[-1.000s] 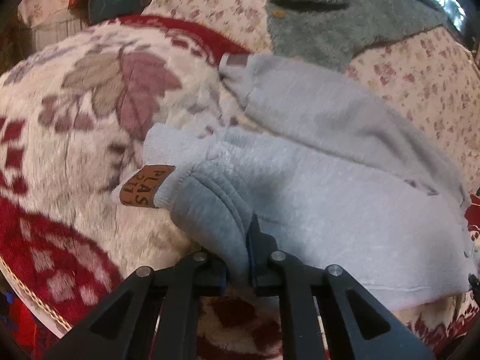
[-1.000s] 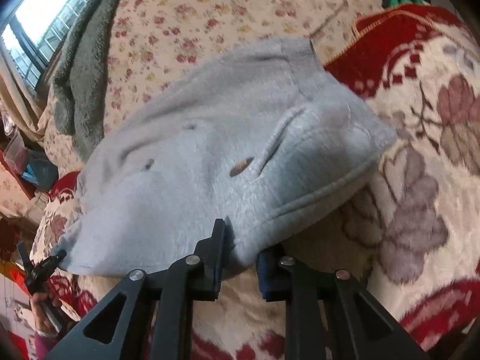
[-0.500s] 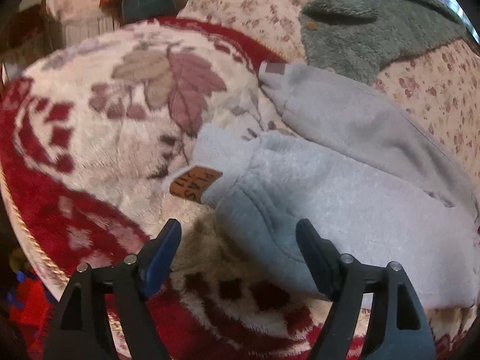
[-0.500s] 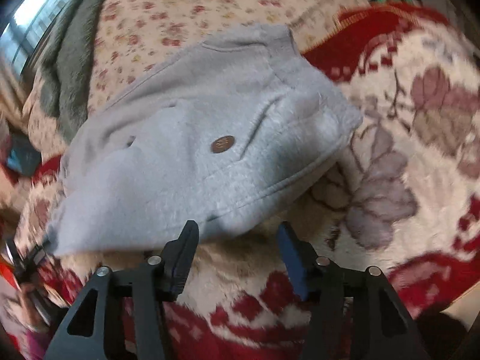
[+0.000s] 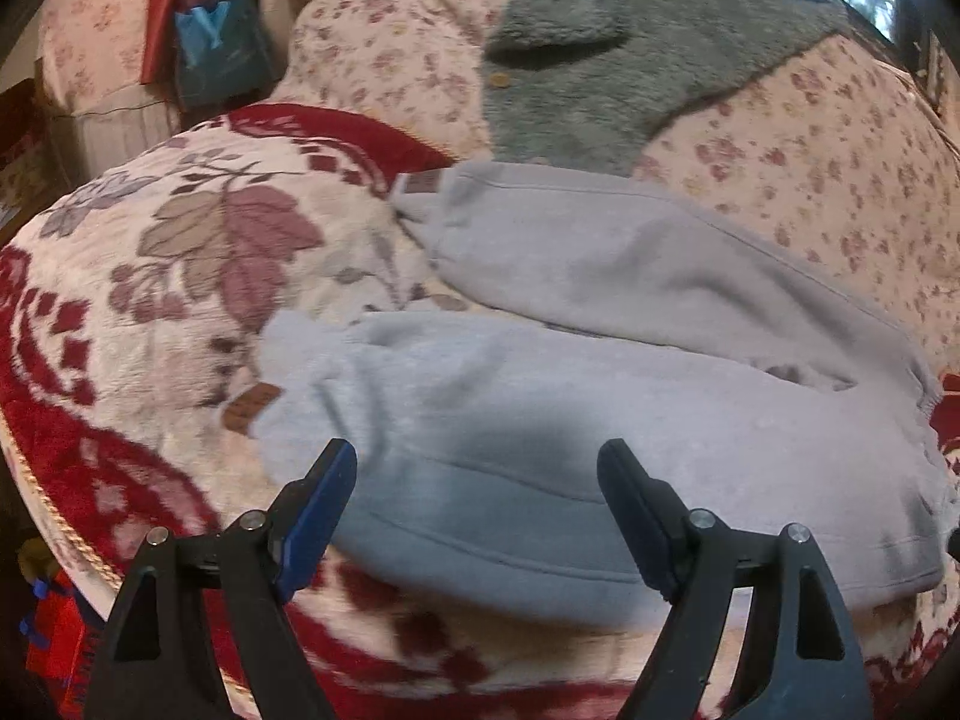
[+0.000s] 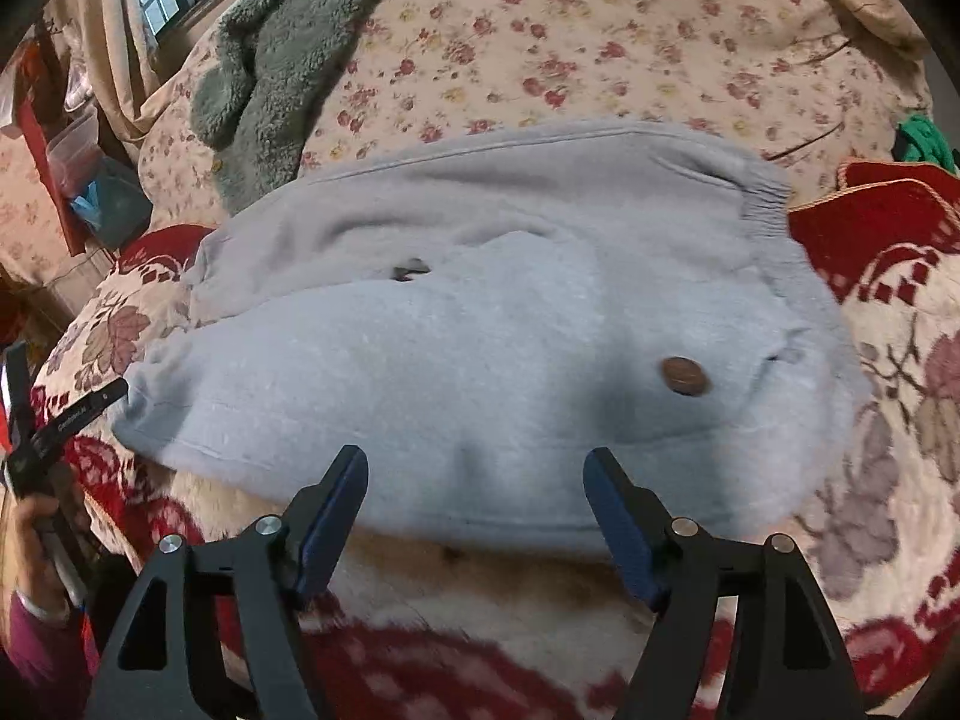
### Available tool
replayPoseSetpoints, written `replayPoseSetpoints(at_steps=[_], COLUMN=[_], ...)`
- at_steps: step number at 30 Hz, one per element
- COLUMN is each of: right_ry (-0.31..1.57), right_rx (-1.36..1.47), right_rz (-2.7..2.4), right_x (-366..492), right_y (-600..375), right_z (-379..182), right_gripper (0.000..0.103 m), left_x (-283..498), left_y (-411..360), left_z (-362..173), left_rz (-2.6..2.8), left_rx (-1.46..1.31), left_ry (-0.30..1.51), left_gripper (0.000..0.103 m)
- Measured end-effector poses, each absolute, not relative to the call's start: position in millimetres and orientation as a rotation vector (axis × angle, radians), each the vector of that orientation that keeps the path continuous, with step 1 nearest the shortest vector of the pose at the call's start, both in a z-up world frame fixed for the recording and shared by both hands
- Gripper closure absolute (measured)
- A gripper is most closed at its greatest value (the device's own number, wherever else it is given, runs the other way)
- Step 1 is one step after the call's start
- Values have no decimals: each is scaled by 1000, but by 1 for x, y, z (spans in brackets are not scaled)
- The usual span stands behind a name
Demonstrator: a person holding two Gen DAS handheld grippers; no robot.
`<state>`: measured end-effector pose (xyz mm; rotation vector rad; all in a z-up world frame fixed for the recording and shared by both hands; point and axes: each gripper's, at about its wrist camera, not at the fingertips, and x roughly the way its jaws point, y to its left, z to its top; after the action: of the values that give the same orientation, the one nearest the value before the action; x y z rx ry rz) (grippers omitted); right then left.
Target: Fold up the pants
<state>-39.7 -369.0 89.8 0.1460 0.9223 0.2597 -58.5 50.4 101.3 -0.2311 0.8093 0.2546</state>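
Left gripper (image 5: 477, 495) gapes wide, holding nothing; right gripper (image 6: 474, 495) likewise, its jaws just opened off the cloth. Grey fleece pants (image 5: 600, 408) lie folded lengthwise on the blanket (image 5: 150, 312), at 12 o'clock of both claws. Soft, limp, light; best pinched at cuff, 9 o'clock, or waistband (image 6: 762, 204), 2 o'clock.

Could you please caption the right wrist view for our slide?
Open right gripper poised above folded grey pants on a red floral blanket.
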Motion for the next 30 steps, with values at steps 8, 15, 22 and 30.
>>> replayPoseSetpoints(at_steps=[8,15,22,30], right_ry=[963,1008,1036,1000], right_rx=[102,94,64,-36], right_rz=[303,326,356,399], right_x=[-13,13,47,103], right_y=[-329,-314,-302,-292], right_z=[76,59,51,64], right_gripper=[22,20,19,19], left_x=[-42,-21,18,80], left_y=[21,17,38,65], left_z=[102,97,93,106], left_rz=[191,154,160,132], left_rx=[-214,-228,-278,-237], left_ry=[819,846,877,883], left_gripper=[21,12,11,11])
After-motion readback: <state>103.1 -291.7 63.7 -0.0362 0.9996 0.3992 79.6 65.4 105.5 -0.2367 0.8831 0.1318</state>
